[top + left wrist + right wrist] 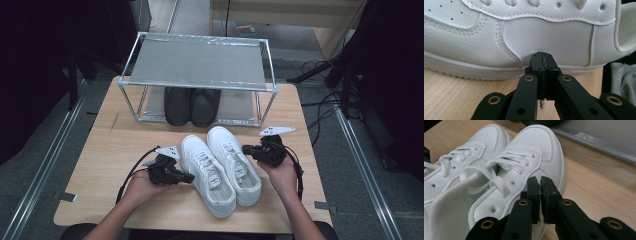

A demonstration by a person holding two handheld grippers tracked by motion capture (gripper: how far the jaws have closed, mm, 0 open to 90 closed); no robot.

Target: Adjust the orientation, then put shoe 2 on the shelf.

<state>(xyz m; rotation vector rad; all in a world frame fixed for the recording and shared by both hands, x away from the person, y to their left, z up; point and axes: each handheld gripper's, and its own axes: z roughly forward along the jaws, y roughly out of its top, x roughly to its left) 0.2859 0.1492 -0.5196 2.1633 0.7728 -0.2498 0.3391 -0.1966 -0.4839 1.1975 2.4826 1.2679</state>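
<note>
While a pair of white sneakers lies side by side on the wooden worktop, toes pointing toward a metal shoe rack, a person's two hands flank the pair, each holding a black tool. To the left of the sneakers, the left tool has its jaws pressed fully together with nothing between them, tips touching the side of the left sneaker just above its sole. To the right of the sneakers, the right tool shows a thin gap between its jaws and grips nothing, poised against the outer side of the right sneaker. Beyond the sneakers, a pair of black shoes sits on the rack's lower shelf.
</note>
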